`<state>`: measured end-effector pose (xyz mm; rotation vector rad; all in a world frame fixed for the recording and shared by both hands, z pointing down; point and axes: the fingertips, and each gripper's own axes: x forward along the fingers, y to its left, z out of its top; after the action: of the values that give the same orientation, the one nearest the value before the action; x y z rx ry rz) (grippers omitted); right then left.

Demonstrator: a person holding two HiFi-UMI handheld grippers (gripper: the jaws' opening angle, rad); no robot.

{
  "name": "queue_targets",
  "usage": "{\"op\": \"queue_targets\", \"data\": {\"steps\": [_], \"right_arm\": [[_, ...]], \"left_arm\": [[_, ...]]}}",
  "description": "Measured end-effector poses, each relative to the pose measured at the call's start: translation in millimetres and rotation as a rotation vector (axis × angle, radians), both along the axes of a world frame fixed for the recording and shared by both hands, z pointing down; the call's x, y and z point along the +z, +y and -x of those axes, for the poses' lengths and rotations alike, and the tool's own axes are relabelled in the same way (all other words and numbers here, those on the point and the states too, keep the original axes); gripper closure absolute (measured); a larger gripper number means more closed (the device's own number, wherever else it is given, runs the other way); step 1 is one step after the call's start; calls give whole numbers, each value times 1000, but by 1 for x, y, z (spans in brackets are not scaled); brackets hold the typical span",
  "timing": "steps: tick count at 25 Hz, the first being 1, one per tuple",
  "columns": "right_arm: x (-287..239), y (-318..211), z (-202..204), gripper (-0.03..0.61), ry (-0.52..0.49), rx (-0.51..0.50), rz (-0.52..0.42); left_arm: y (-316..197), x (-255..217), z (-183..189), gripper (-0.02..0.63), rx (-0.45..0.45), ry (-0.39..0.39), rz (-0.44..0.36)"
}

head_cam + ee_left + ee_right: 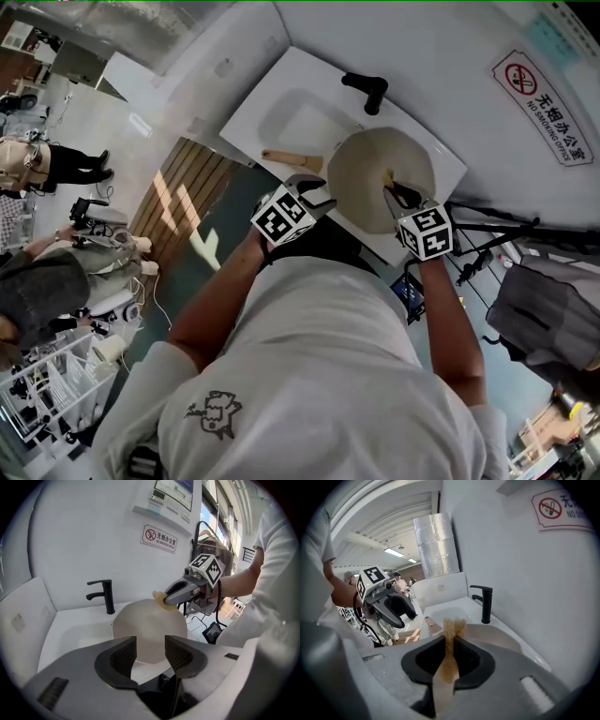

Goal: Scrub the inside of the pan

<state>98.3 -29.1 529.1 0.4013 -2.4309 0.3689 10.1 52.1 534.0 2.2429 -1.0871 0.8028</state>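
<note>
A person in a white T-shirt (309,375) leans over a white sink (281,117) set into a white worktop (436,173), with a claw in each hand. A black faucet (366,91) stands at the back of the sink, against the wall.

The pan (375,173), round and pale beige, sits just in front of the faucet, on the person's side of it. Its wooden handle (291,159) reaches away from the faucet, to the left in the head view, across the basin.

The right claw (451,644) is closed on a thin, brown, fibrous scrubbing pad (452,630). The pad stands on edge between the two jaws and sticks out past their tips. In the head view this claw hangs above the pan, in front of the faucet, with the pad's free end over the pan's pale surface. Whether the pad touches the pan cannot be told.

The left claw (150,651) is open, its jaws well apart, and nothing is held between them. Only the pan shows through the gap, farther off. This claw is at the pan's handle side, farther from the faucet than the right claw, and it touches nothing.

A no-smoking sign (544,108) is fixed to the wall to the right of the faucet. Other people (47,281) stand well away from the faucet, at the head view's left edge.
</note>
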Motion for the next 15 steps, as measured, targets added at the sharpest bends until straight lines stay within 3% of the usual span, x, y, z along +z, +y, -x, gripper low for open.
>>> {"op": "queue_targets", "data": {"steps": [4, 8, 15], "right_arm": [[-17, 13, -2, 523, -48, 4, -20], [-32, 27, -7, 523, -77, 26, -38], [-48, 45, -5, 523, -107, 143, -42]], "left_arm": [[5, -18, 8, 460, -52, -18, -79], [13, -31, 16, 503, -22, -81, -138], [24, -64, 30, 565, 9, -11, -223]]}}
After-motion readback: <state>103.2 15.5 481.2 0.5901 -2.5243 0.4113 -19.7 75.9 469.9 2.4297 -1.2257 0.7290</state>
